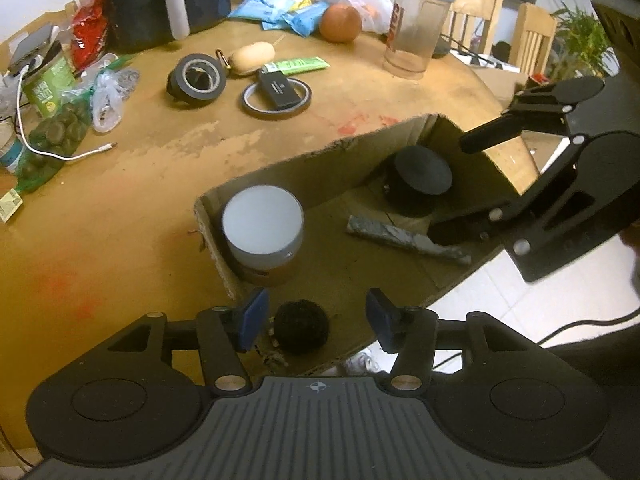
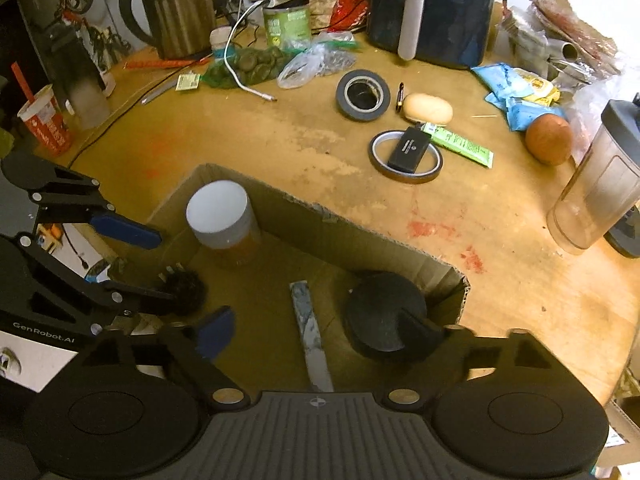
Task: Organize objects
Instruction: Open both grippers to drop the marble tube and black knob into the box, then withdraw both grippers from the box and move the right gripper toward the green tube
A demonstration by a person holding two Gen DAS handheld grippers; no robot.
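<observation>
An open cardboard box [image 1: 320, 151] [image 2: 320, 213] sits at the table's near edge. In it stand a white-lidded jar [image 1: 262, 226] [image 2: 218, 210] and a black-lidded jar [image 1: 423, 170] [image 2: 385, 314], with a grey bar [image 1: 404, 236] [image 2: 308, 332] lying flat between them. A black fuzzy ball [image 1: 301, 326] [image 2: 187, 286] rests in the box's near corner. My left gripper [image 1: 316, 317] [image 2: 164, 266] straddles the ball, open, its pads clear of it. My right gripper [image 2: 320, 336] [image 1: 474, 184] hangs over the grey bar, wide open, one finger beside the black-lidded jar.
On the table beyond the box lie a grey tape roll [image 2: 363, 94], a thin tape ring [image 2: 406, 156] with a black device on it, a green tube [image 2: 460, 144], an orange [image 2: 548, 138] and a shaker bottle [image 2: 596, 196]. An air fryer [image 2: 432, 8] and kettle [image 2: 176, 8] stand at the back.
</observation>
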